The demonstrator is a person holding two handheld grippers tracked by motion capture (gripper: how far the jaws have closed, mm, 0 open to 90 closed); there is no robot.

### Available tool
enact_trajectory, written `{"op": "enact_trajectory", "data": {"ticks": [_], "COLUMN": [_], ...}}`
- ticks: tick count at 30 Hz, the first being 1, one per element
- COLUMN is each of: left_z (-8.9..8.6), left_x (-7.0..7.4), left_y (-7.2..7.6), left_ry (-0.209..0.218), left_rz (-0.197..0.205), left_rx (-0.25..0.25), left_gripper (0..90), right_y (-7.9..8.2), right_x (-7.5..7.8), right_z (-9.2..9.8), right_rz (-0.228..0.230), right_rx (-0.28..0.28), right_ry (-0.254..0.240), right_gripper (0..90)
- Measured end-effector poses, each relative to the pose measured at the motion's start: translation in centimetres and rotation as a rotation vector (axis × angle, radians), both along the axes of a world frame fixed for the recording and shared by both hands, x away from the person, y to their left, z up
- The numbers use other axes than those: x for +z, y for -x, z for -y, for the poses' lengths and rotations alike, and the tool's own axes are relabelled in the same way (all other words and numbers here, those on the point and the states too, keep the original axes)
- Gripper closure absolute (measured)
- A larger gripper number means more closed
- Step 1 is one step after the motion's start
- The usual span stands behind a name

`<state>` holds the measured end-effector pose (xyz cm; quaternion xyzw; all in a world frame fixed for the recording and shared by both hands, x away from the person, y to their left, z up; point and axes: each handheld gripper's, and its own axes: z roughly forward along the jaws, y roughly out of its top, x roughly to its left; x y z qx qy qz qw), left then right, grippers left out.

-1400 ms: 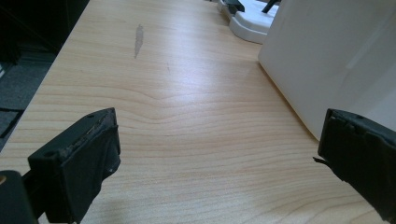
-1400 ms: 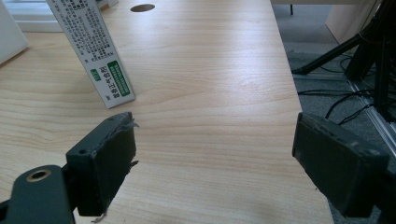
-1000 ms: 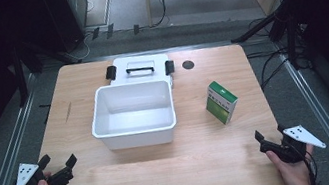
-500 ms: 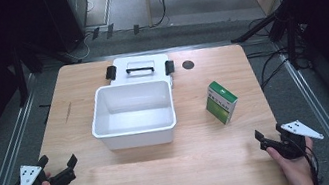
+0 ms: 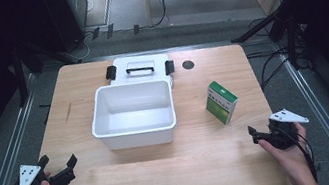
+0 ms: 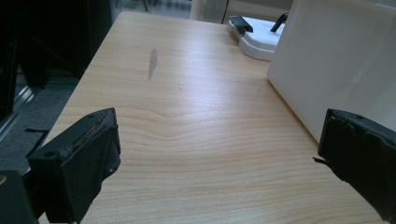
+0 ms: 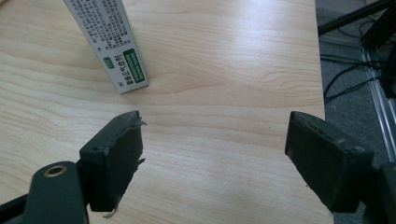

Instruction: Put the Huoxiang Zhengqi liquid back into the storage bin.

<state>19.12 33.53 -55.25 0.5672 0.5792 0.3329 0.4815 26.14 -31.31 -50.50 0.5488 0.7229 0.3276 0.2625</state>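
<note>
Stage: barely begun | right gripper point(image 5: 254, 133): fingers parted, narrowing lately, nothing between them | green box point(image 5: 221, 101): upright on worktop point(image 5: 205, 166), near, just ahead of those fingers | left gripper point(image 5: 58, 167): fingers released, beside empty white tub point(image 5: 134, 114) | left: grasp, move box.

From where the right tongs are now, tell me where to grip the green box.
Grip the green box across its two broad faces, near the top, coming down from above. It stands upright and narrow on the table, apart from the bin. The right tongs are open, probably wide enough.
</note>
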Motion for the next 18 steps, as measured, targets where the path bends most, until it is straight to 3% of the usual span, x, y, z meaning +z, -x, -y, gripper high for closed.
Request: {"op": "enact_trajectory", "data": {"ticks": [1, 3, 11, 13, 18], "left_z": [0.0, 0.0, 0.2, 0.2, 0.1], "left_x": [0.0, 0.0, 0.0, 0.0, 0.0], "left_y": [0.0, -0.1, -0.1, -0.2, -0.2], "left_ry": [0.002, 0.001, -0.014, -0.015, -0.013], "left_rz": [-0.003, -0.005, -0.013, -0.015, -0.019], "left_rx": [-0.001, -0.004, 0.0, 0.0, -0.001], "left_gripper": [0.0, 0.0, 0.0, 0.0, 0.0], "right_y": [-0.5, -0.6, -2.4, -2.8, -4.1], "right_x": [0.4, 0.5, 1.8, 2.0, 3.1], "right_z": [-0.3, -0.4, -1.3, -1.5, -2.3], "right_rz": [-0.034, -0.045, -0.184, -0.205, -0.314], "right_rx": [0.01, 0.016, 0.092, 0.108, 0.133], "right_ry": [0.043, 0.056, 0.2, 0.222, 0.25], "right_gripper": [19.5, 19.5, 19.0, 18.8, 17.3]}}
